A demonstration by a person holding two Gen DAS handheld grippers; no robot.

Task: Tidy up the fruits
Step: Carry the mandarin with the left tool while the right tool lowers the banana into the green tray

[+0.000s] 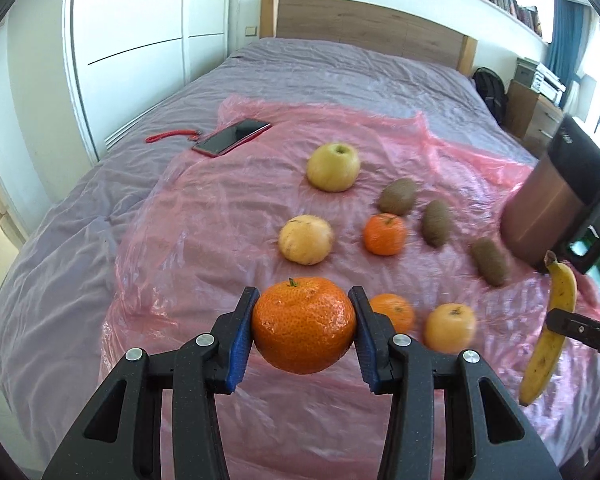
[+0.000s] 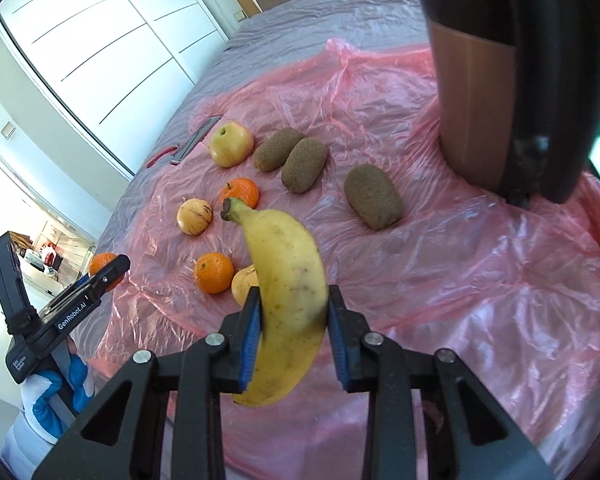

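Observation:
My left gripper (image 1: 303, 322) is shut on a large orange mandarin (image 1: 303, 326), held above the pink plastic sheet (image 1: 204, 208). My right gripper (image 2: 294, 328) is shut on a yellow banana (image 2: 286, 292), stem pointing away; it also shows in the left wrist view (image 1: 550, 328). On the sheet lie a yellow-green apple (image 1: 333, 167), a pale yellow fruit (image 1: 305, 239), two smaller mandarins (image 1: 385, 234) (image 1: 394, 311), a yellow-orange fruit (image 1: 450, 327) and three kiwis (image 1: 398, 196) (image 1: 436, 223) (image 1: 491, 261).
A red-cased phone (image 1: 232, 137) with a red strap lies at the sheet's far left corner. A copper and black mug (image 1: 556, 196) hangs close at the right. The sheet lies on a grey bed (image 1: 340, 68) with a wooden headboard; white wardrobes stand left.

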